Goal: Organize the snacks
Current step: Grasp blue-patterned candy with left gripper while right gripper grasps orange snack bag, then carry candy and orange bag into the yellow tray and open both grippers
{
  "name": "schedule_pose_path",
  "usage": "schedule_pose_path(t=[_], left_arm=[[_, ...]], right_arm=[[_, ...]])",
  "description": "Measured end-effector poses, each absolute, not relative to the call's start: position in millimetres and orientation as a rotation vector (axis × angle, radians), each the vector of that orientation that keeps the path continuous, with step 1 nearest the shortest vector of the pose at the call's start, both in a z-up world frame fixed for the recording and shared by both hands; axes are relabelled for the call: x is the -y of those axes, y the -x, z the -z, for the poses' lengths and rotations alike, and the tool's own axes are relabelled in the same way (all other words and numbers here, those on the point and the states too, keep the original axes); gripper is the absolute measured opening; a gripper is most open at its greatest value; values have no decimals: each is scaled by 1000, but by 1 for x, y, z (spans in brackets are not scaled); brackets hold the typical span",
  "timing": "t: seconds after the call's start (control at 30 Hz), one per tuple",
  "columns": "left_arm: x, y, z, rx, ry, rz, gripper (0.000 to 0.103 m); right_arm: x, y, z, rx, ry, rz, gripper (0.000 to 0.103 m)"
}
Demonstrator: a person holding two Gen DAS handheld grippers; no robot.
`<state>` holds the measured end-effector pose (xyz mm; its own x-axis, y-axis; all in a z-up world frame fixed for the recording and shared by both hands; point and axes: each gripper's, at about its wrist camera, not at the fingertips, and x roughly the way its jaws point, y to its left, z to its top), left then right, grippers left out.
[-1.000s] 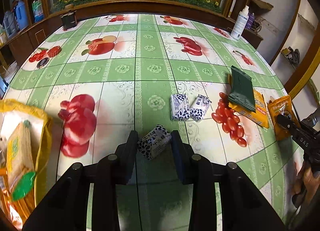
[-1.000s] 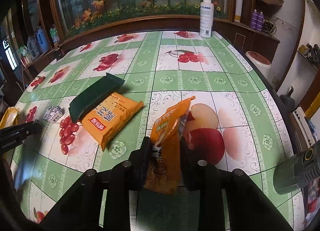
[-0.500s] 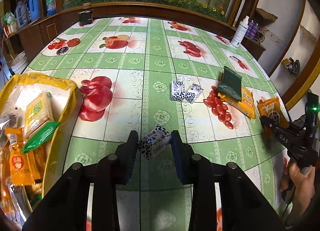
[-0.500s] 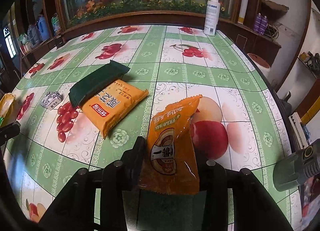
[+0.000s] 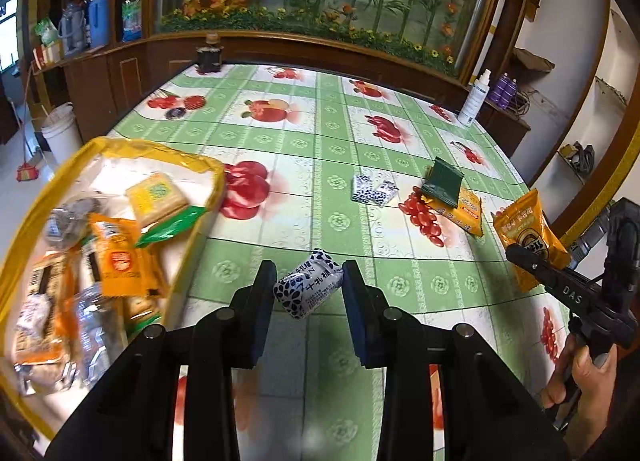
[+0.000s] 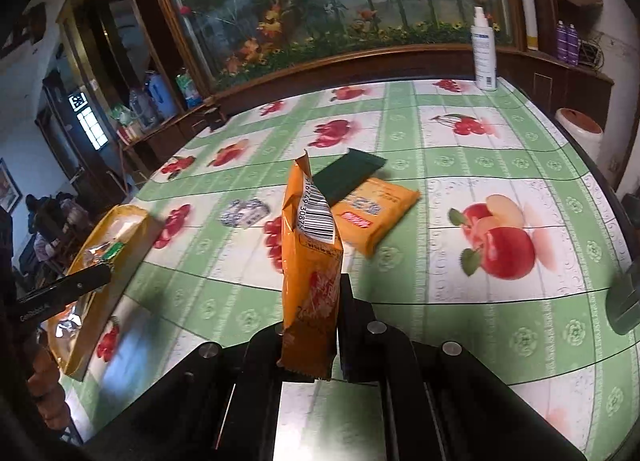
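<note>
With the left gripper [image 5: 308, 289] clamped on the spotted candy pack [image 5: 309, 290] above the worktop [image 5: 344, 221], and the right gripper [image 6: 310, 325] pinching the orange sachet [image 6: 310, 261], carry each over the yellow-rimmed bag [image 5: 218, 181] before releasing, one at a time.

Black left tool [image 5: 308, 293] with silver screws, dark blue pads [image 5: 262, 301]

The desk [image 5: 340, 221] is covered by a green-and-white cloth printed with fruit. On it are seen a yellow-rimmed bag of snacks [image 5: 120, 149], two small patterned packets [image 5: 372, 191], a dark green packet [image 5: 442, 183] overlapping an orange packet [image 5: 464, 213], and a white spray bottle [image 5: 474, 99].
</note>
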<state>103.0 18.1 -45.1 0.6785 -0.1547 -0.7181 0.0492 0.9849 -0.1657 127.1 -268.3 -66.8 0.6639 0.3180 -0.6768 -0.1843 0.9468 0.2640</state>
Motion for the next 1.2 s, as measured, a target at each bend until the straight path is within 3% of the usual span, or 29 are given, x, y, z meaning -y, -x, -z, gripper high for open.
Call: schedule_pose_path(t=[0.6, 1.2], left_arm=[[-95, -46, 44, -770, 100, -177, 31], [-136, -35, 48, -755, 143, -250, 31]], right_arm=[[112, -83, 52, -831, -136, -720, 6], [41, -80, 45, -840, -50, -832, 10]])
